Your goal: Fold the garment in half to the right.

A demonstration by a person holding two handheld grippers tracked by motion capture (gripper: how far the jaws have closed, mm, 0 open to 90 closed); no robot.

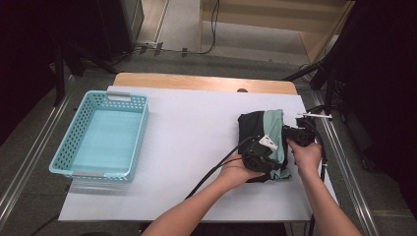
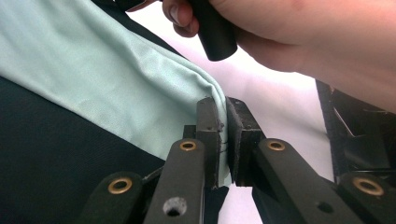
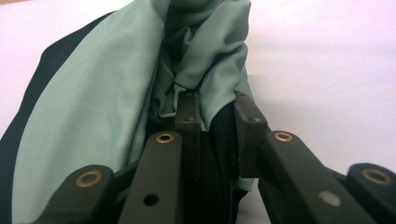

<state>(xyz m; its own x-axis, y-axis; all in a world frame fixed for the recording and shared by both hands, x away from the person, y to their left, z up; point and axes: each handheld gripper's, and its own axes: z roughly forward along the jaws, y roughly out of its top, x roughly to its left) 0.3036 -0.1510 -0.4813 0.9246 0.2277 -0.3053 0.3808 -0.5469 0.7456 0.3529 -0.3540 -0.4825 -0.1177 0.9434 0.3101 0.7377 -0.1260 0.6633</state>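
A person works a folded black-and-mint garment (image 1: 263, 132) at the right side of the white worktop (image 1: 196, 142), one pair of tongs in each hand. The left tongs (image 2: 223, 135) are pinched nearly shut on a mint edge of the cloth, the fabric sandwiched between the two pads, apparently to pin that corner while the fold is set. The right tongs (image 3: 217, 135) stand partly open astride a bunched ridge of the garment, mint on one side and black in the gap; whether they grip it cannot be told. Both hands crowd the near end of the bundle, which suggests the piece is being gathered for a lift. A turquoise basket (image 1: 74, 142) sits empty well apart at the left, the likely destination.
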